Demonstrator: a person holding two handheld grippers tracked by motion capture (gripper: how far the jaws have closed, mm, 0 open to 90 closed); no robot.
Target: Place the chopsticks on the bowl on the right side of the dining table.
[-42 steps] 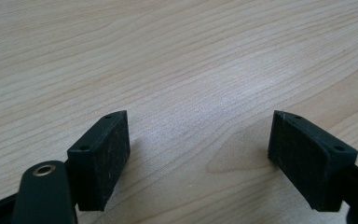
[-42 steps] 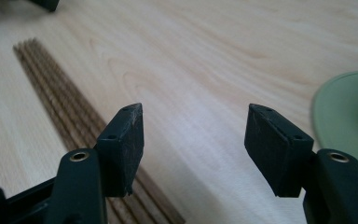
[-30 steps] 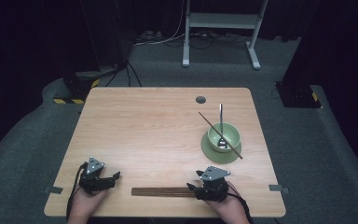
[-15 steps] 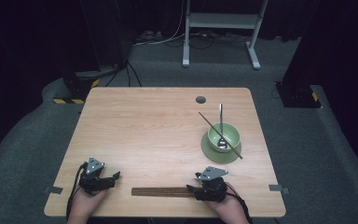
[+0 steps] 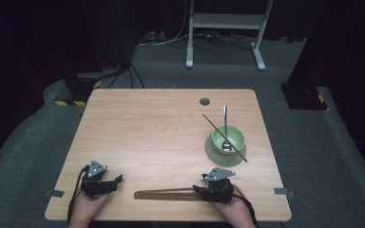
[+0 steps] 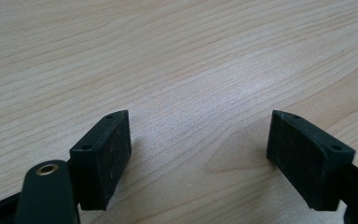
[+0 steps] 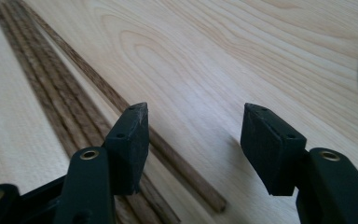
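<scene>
1. Several chopsticks (image 7: 65, 100) lie bundled on the worktop (image 5: 161, 128) under my right tongs (image 7: 193, 140), half open, gripping nothing.
2. They look light, stiff and slippery; I'd pinch one near its end.
3. Left tongs (image 6: 198, 154): wide, empty.
4. Far right: bowl (image 5: 228, 137).

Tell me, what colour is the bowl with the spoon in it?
The bowl is light green, clearest in the high view.
</scene>
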